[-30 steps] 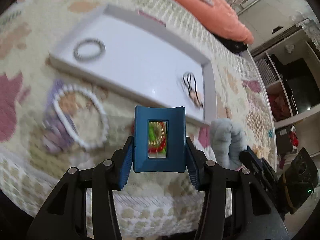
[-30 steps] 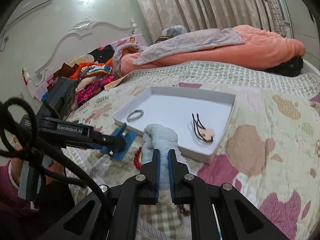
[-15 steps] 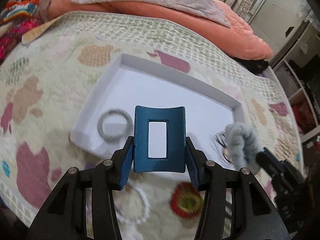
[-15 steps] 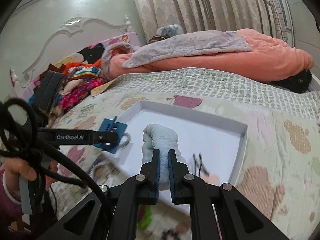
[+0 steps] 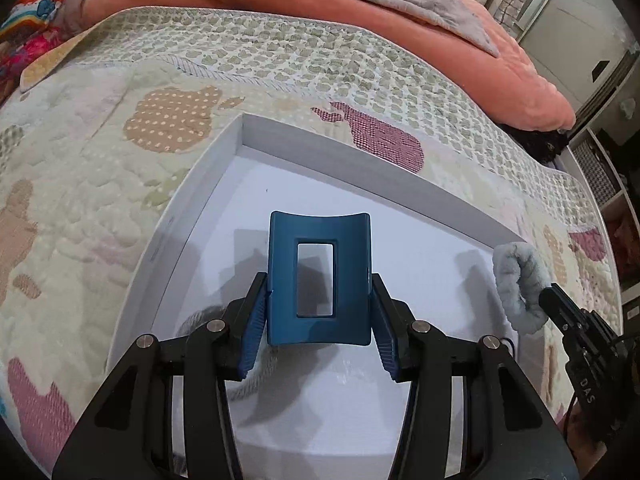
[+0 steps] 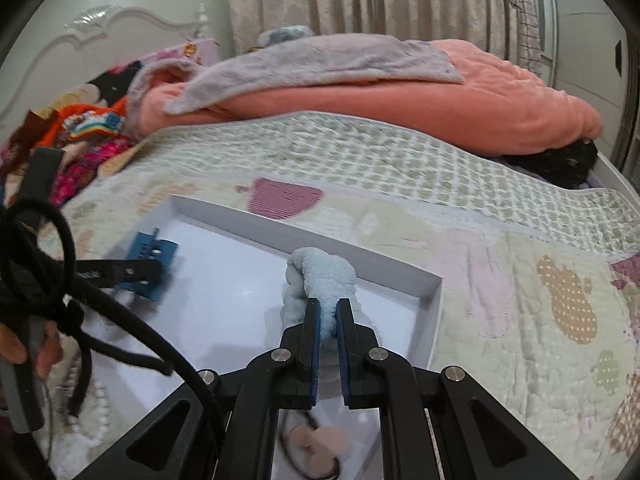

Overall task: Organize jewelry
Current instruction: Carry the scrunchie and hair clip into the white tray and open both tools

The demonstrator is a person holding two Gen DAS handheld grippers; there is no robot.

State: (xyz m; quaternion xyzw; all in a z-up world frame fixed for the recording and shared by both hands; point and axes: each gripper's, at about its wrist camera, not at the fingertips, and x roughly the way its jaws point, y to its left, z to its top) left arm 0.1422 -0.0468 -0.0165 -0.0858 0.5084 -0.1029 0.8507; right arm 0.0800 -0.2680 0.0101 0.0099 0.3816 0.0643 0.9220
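Biggest thing in both my feeds is the patchwork quilt, with the orange blanket heaped along its far edge. The white tray sits on the quilt and now fills way more of the left view than half a second ago; both grippers have moved in over it. My left gripper is clamped on the sides of the blue hair clip, held above the tray floor. A second ago the clip was hanging over the quilt by the bead bracelet and the red ring. The right gripper is pinched nearly closed on the pale blue scrunchie, now over the tray's right end. The grey ring lies in the tray, mostly hidden behind my left fingers.
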